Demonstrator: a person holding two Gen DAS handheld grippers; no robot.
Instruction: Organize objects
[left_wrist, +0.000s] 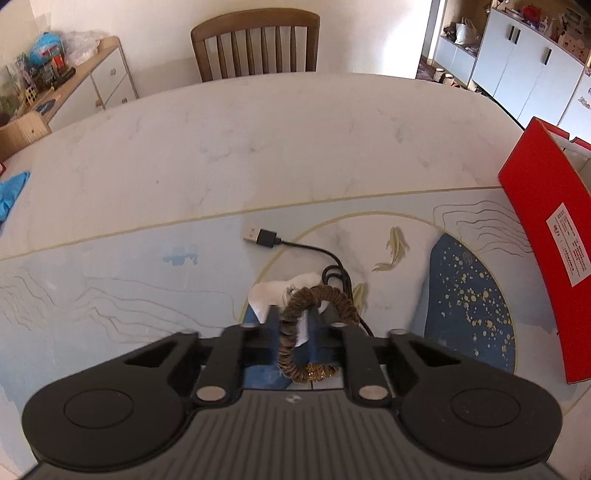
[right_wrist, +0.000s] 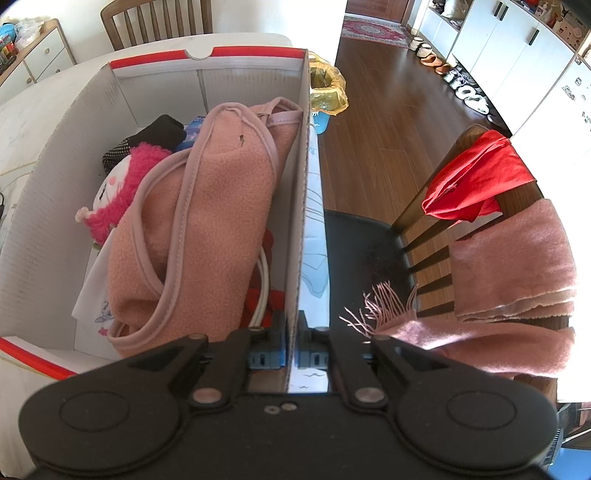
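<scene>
The marble tabletop (left_wrist: 258, 140) is carrying a patterned mat (left_wrist: 110, 288) along its near edge, and the red-and-white cardboard box (right_wrist: 55, 229) is standing at the right edge, just beside a wooden chair (right_wrist: 436, 206) draped with a pink scarf (right_wrist: 517, 266) and a red cloth (right_wrist: 476, 181). The box is already holding a pink fleece garment (right_wrist: 207, 221), a pink plush doll (right_wrist: 118, 188), a black item and a white cable.

The right gripper (right_wrist: 291, 325) is pinching the box's right wall (right_wrist: 304, 147), its jaws nearly closed with one finger inside and one outside, apparently steadying the box. The left gripper (left_wrist: 293, 321) is clamping a braided brown ring (left_wrist: 314, 306), a bracelet or hair tie by the look of it, with jaws narrowed onto the braid. It is sitting over the mat's near middle, above a white tissue (left_wrist: 277, 295) and a black USB cable (left_wrist: 291, 245).

The step is probably carrying the ring to the box. Doing it well means lifting straight up so the tissue and cable are not dragged along, keeping the pinch firm since the braid is thin, and releasing over the gap beside the fleece.
</scene>
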